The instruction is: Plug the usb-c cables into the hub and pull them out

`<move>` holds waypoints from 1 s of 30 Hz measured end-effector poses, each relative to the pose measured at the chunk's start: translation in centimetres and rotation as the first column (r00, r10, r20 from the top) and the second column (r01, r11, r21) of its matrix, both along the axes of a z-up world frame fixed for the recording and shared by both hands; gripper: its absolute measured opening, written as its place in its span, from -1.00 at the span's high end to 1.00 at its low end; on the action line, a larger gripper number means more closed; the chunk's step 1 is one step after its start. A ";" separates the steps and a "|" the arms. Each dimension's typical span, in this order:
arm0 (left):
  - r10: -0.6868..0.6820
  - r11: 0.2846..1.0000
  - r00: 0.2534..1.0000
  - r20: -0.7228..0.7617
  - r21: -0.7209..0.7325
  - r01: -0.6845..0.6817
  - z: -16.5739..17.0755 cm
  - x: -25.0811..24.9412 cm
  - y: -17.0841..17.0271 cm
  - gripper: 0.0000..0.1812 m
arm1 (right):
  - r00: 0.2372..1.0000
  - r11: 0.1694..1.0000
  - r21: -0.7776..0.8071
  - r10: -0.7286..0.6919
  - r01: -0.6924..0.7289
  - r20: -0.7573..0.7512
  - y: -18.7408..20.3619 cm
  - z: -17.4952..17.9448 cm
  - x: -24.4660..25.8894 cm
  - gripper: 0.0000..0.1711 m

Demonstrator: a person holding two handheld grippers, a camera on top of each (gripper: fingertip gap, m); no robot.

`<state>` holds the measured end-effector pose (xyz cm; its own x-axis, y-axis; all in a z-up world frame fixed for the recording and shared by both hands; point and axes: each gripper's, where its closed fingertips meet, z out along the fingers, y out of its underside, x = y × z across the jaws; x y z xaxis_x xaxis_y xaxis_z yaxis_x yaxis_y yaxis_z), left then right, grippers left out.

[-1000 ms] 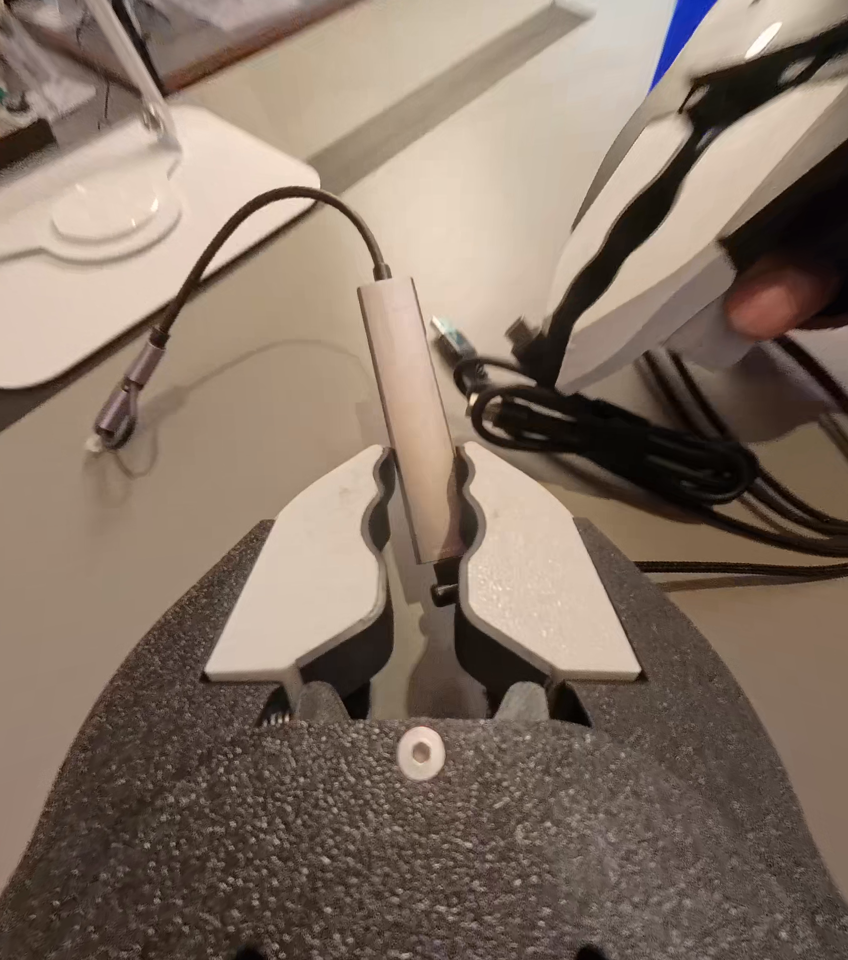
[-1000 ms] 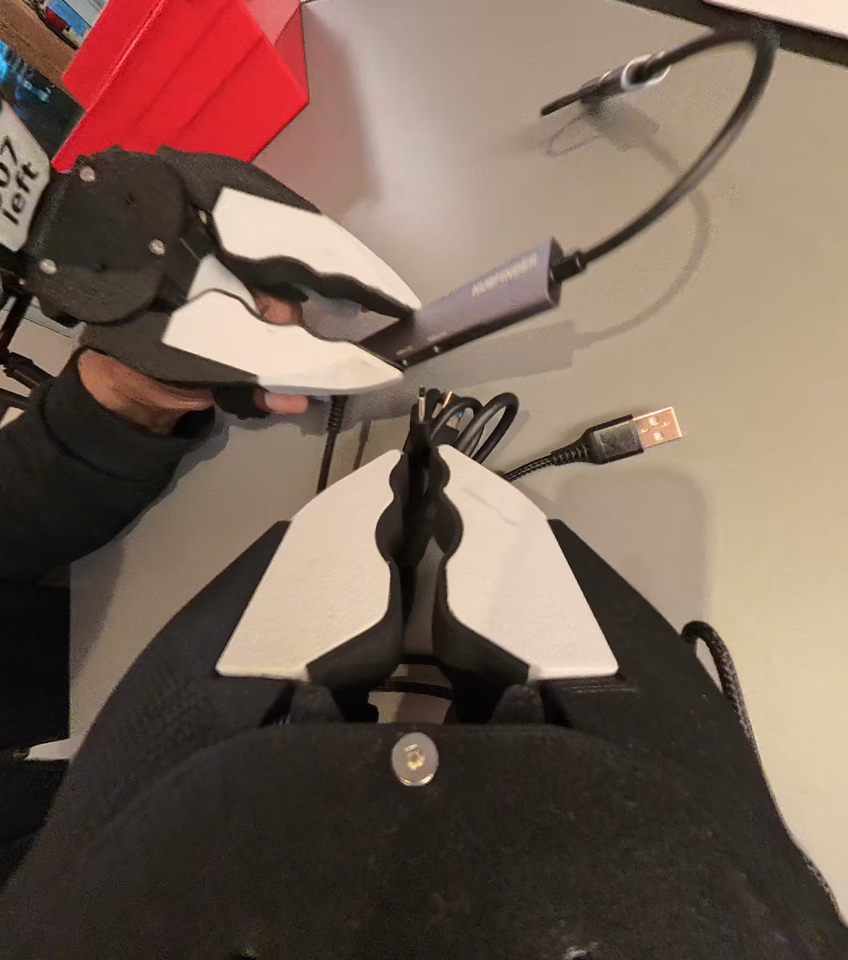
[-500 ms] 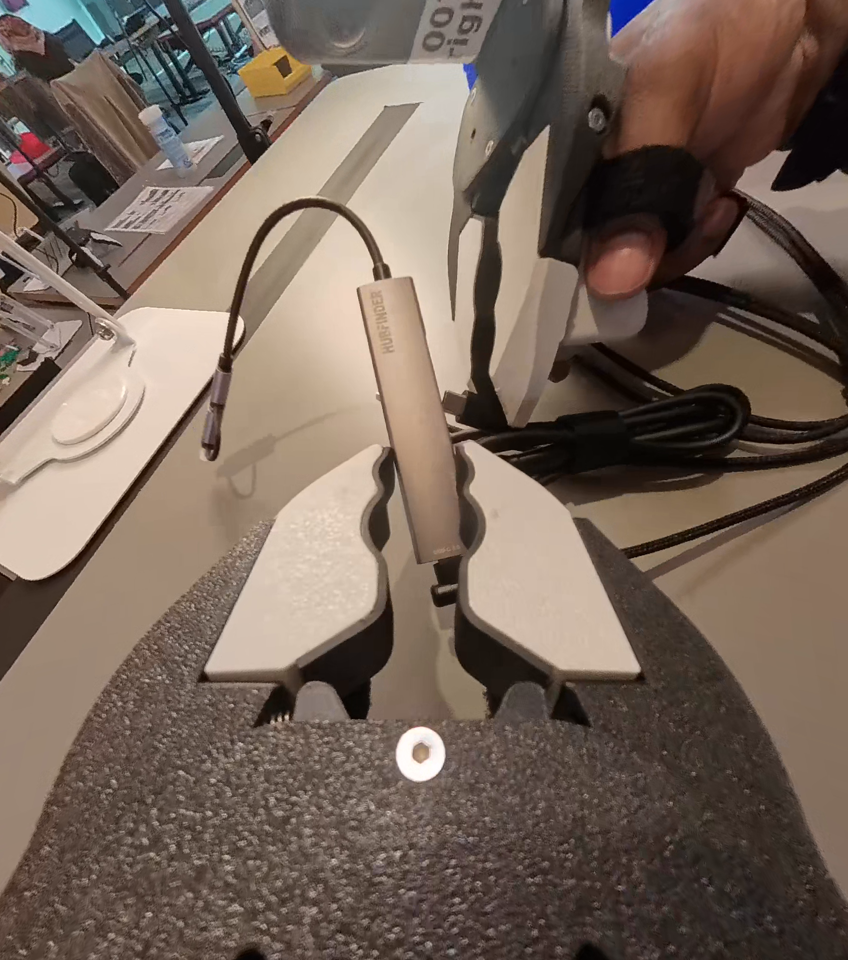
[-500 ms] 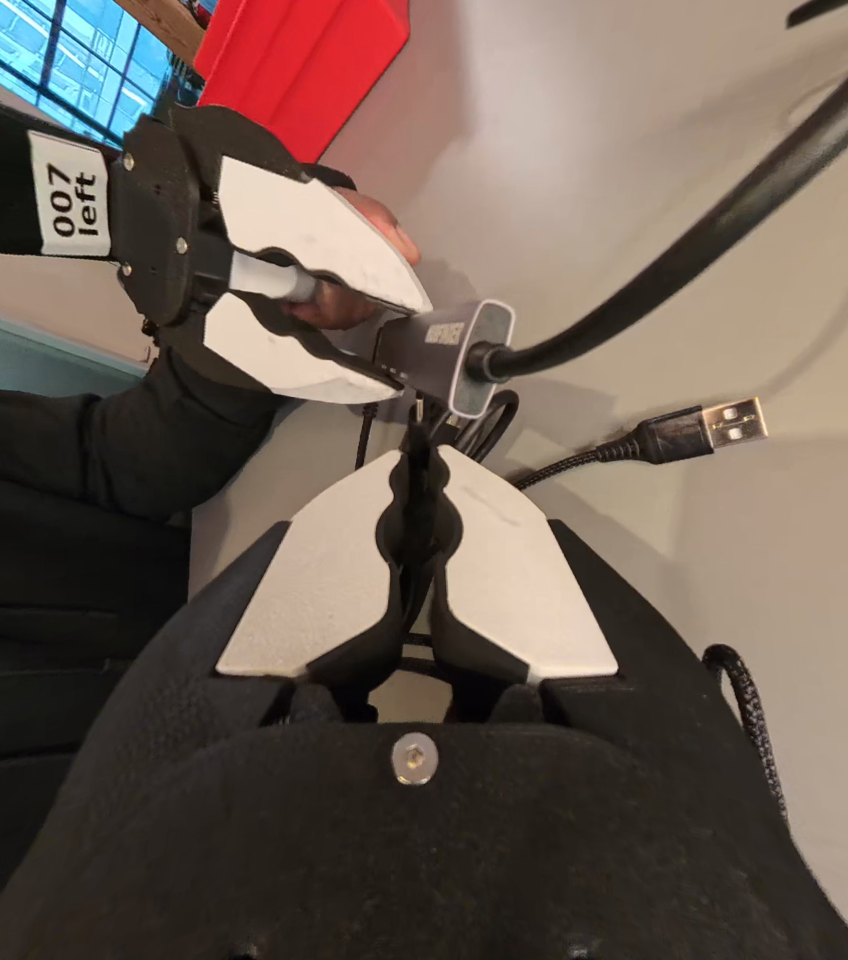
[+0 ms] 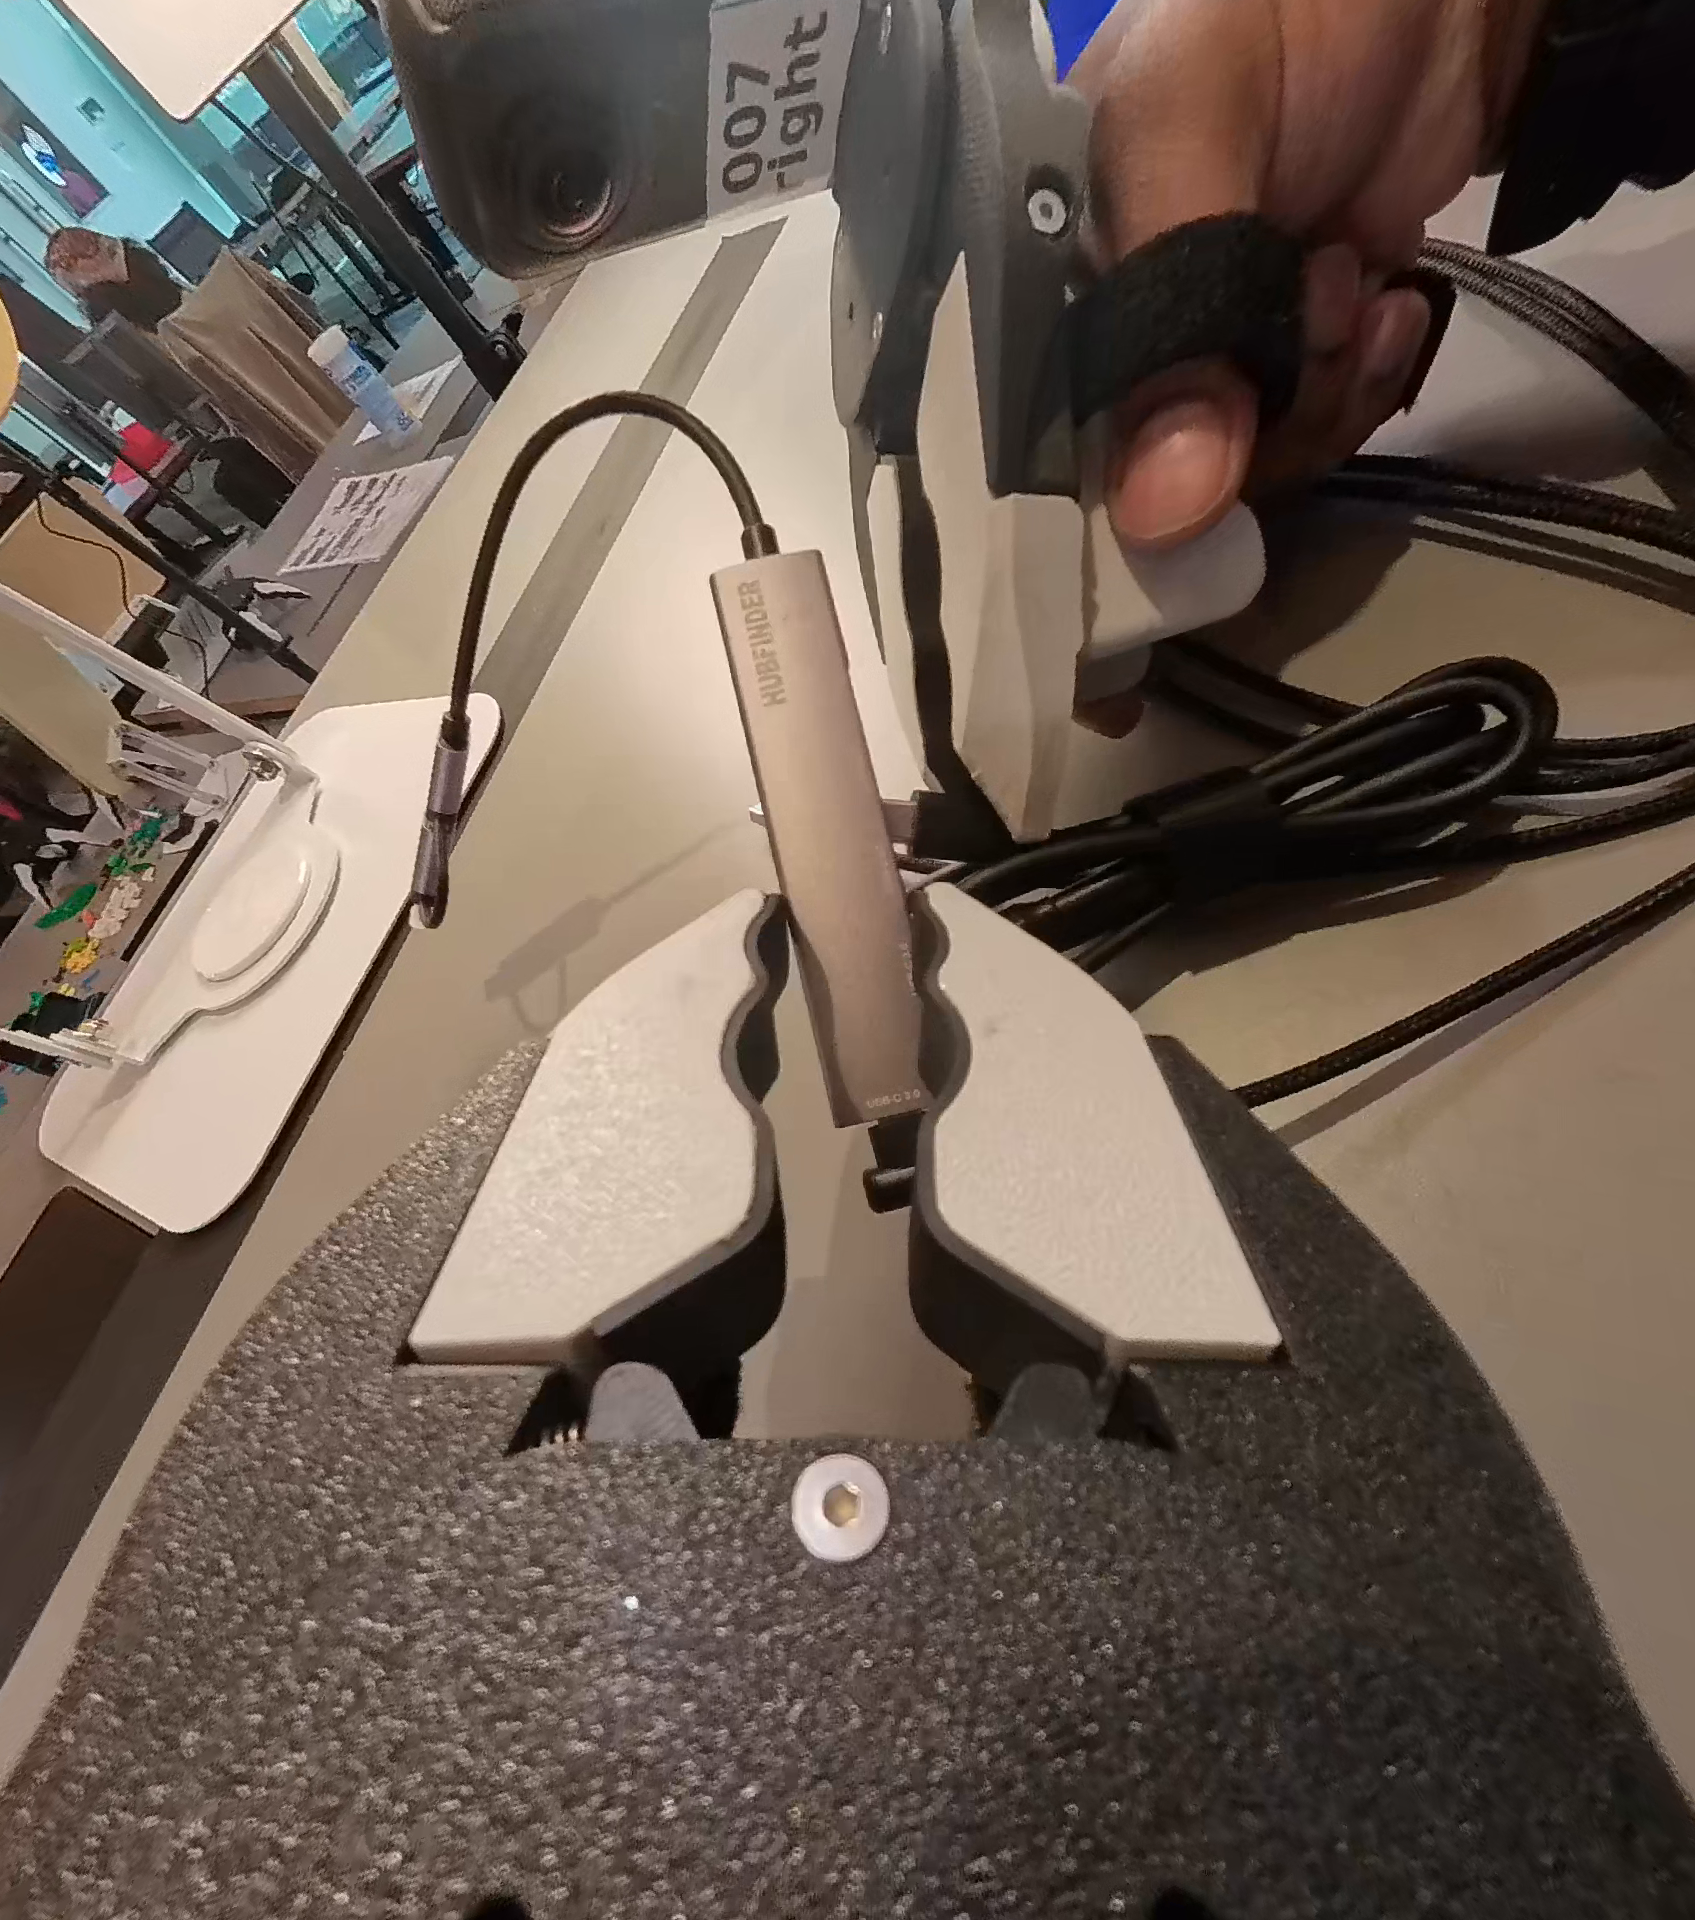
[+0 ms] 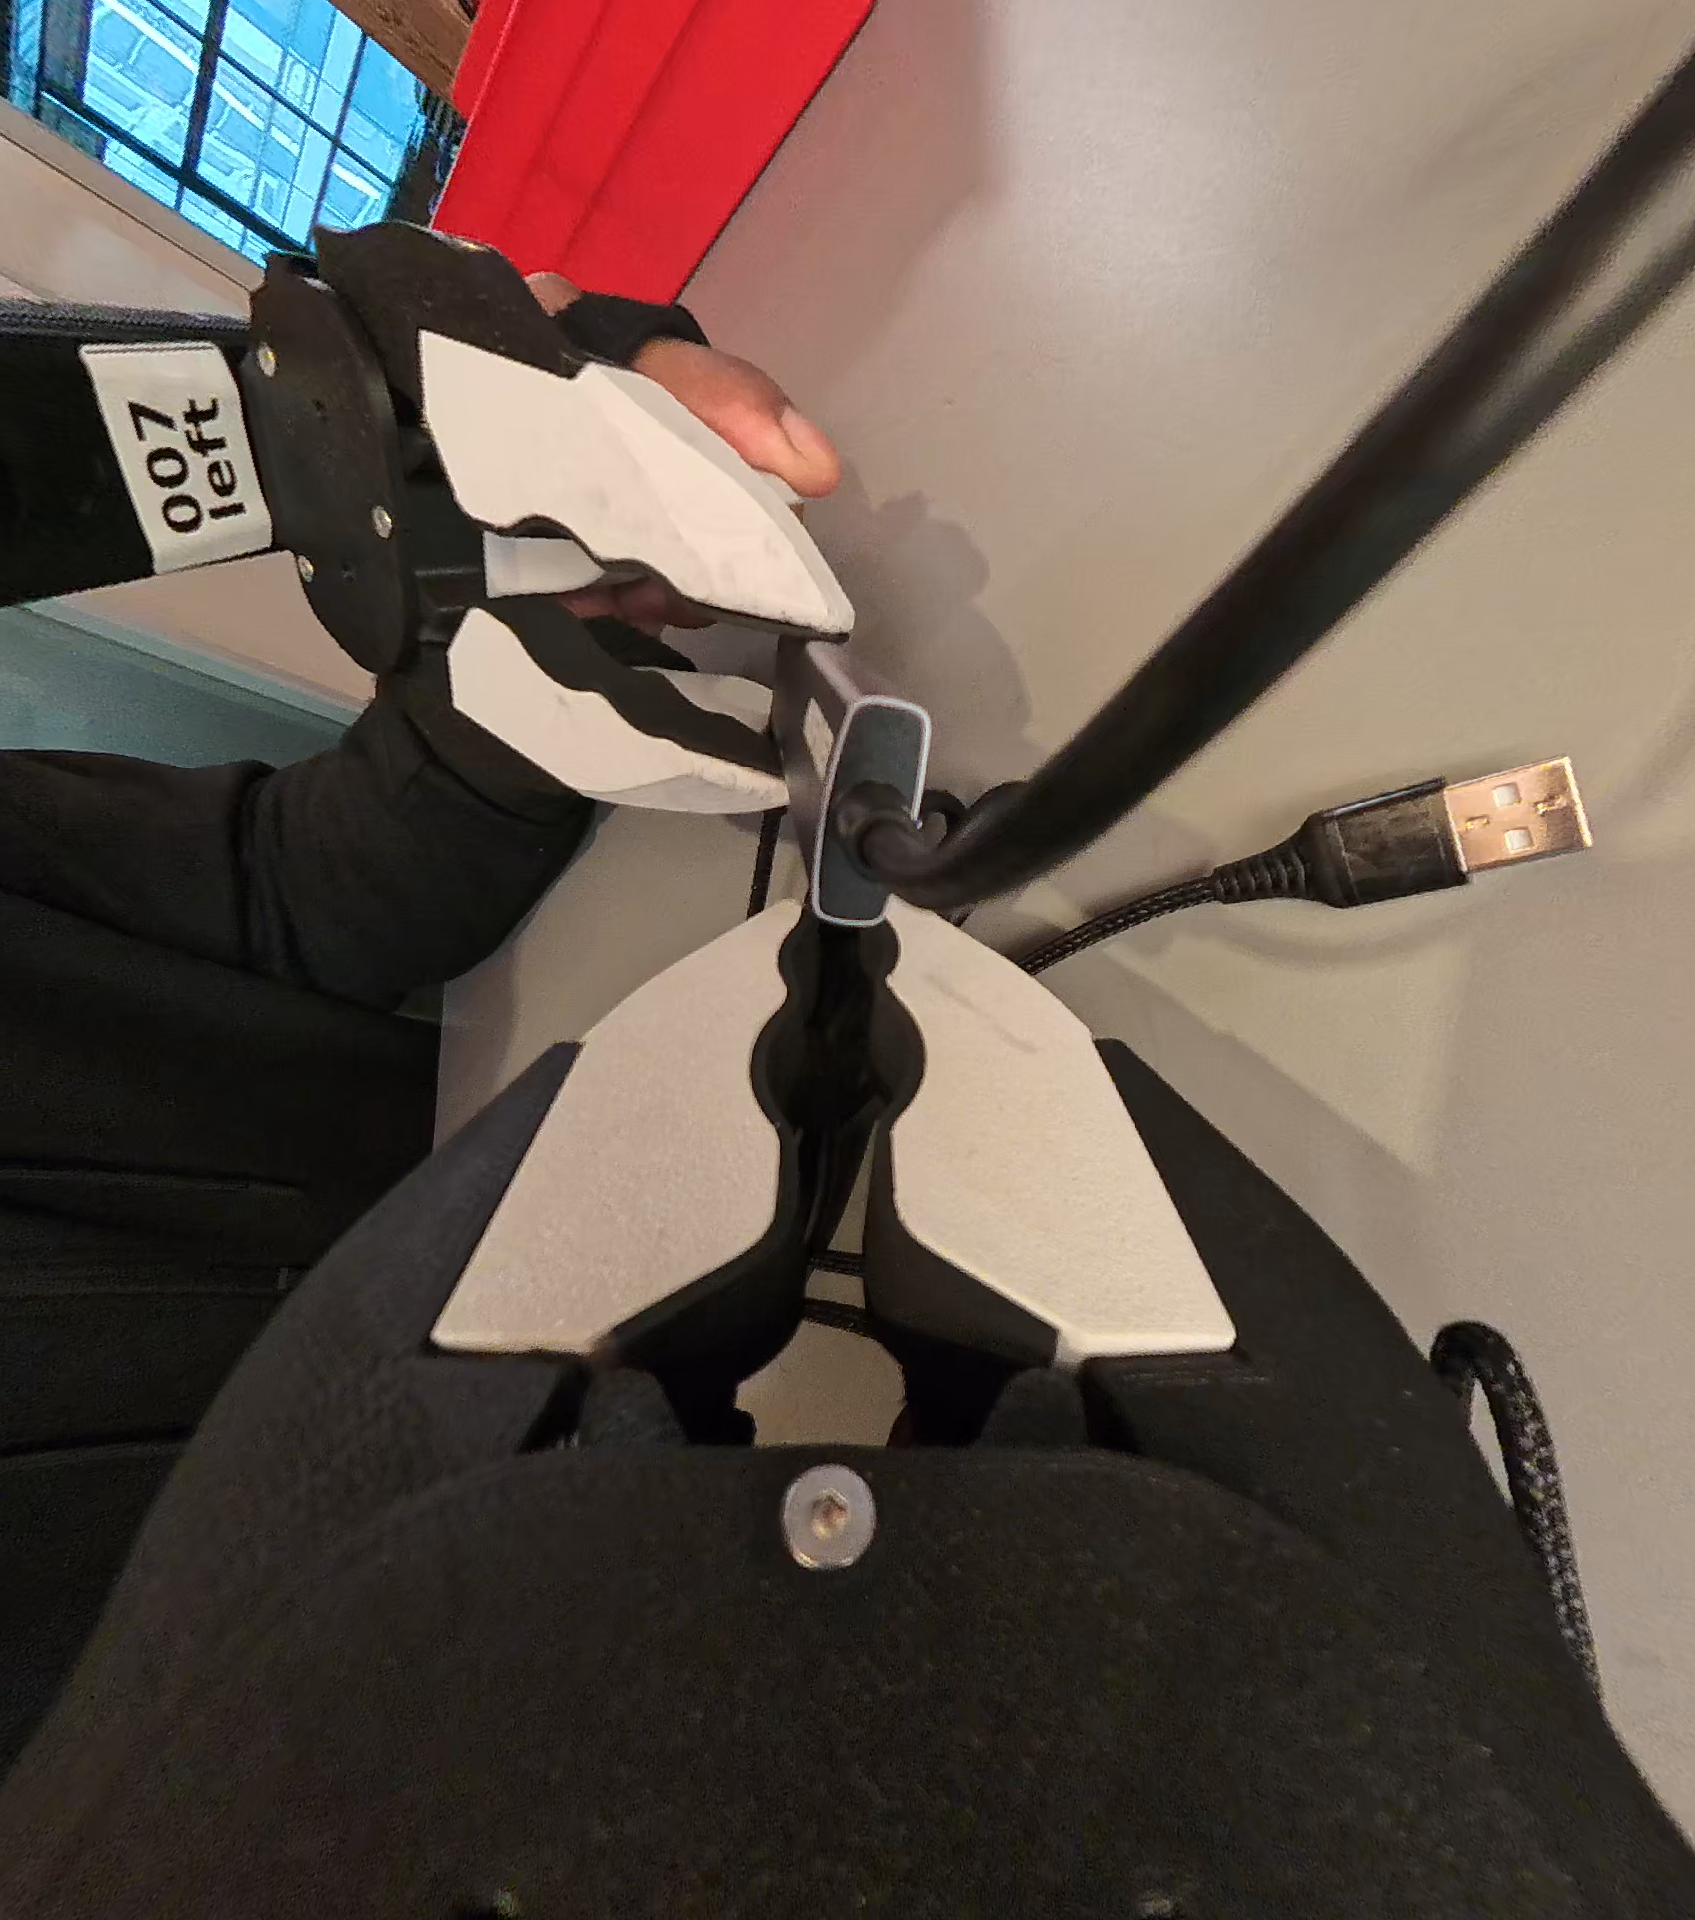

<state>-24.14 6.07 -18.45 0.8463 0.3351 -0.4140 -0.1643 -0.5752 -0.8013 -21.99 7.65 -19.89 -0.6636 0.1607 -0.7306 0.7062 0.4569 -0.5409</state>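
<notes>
The left gripper holds the grey hub tightly; the right gripper is closed on a black cable plug beside the hub.

Low in the frame, the right gripper pinches a black cable. Just above its tips is the grey hub, clamped from the left by the left gripper. A USB-A plug lies at right on the grey table.
</notes>
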 end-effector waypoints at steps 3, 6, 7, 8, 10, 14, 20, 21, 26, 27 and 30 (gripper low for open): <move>0.000 1.000 1.000 -0.009 -0.003 0.000 0.0 -0.1 -0.1 0.74 | 1.000 1.000 -0.002 0.008 -0.008 0.005 -0.1 -0.1 0.1 0.92; -0.003 1.000 1.000 -0.019 -0.015 0.002 -0.2 -0.1 -0.3 0.74 | 1.000 1.000 -0.014 0.014 -0.014 0.008 -0.1 0.1 0.2 0.93; -0.003 1.000 1.000 -0.021 -0.022 0.002 -0.3 -0.1 -0.4 0.74 | 1.000 1.000 -0.017 0.015 -0.015 0.008 -0.1 0.2 0.2 0.93; -0.005 1.000 1.000 -0.023 -0.022 0.005 -0.3 0.0 -0.4 0.74 | 1.000 1.000 -0.017 0.015 -0.015 0.010 -0.1 0.1 0.2 0.93; -0.014 1.000 1.000 -0.026 -0.017 0.014 -0.2 0.1 -0.4 0.74 | 1.000 1.000 -0.019 0.020 -0.020 0.014 -0.1 0.1 0.3 0.93; -0.034 0.999 0.998 -0.053 -0.039 0.032 -0.3 0.3 -0.6 0.74 | 0.999 0.999 -0.020 0.031 -0.031 0.020 -0.1 0.0 0.5 0.93; -0.053 0.995 0.992 -0.111 -0.089 0.043 -0.5 0.5 -0.7 0.74 | 0.998 0.999 -0.019 0.043 -0.042 0.035 0.0 -0.1 0.7 0.92; -0.056 0.994 0.991 -0.118 -0.098 0.044 -0.5 0.6 -0.8 0.74 | 0.998 0.999 -0.018 0.045 -0.044 0.037 0.0 -0.2 0.7 0.92; -0.059 0.988 0.988 -0.144 -0.148 0.038 -1.0 0.6 -0.9 0.74 | 0.998 0.998 -0.019 0.053 -0.052 0.041 0.1 -0.2 0.8 0.93; -0.058 0.988 0.988 -0.145 -0.149 0.036 -1.0 0.6 -1.0 0.74 | 0.998 0.998 -0.019 0.053 -0.052 0.043 0.1 -0.2 0.8 0.93; -0.060 0.990 0.988 -0.142 -0.138 0.040 -0.9 0.6 -0.9 0.74 | 0.997 0.998 -0.029 0.053 -0.051 0.051 0.1 -0.2 0.8 0.93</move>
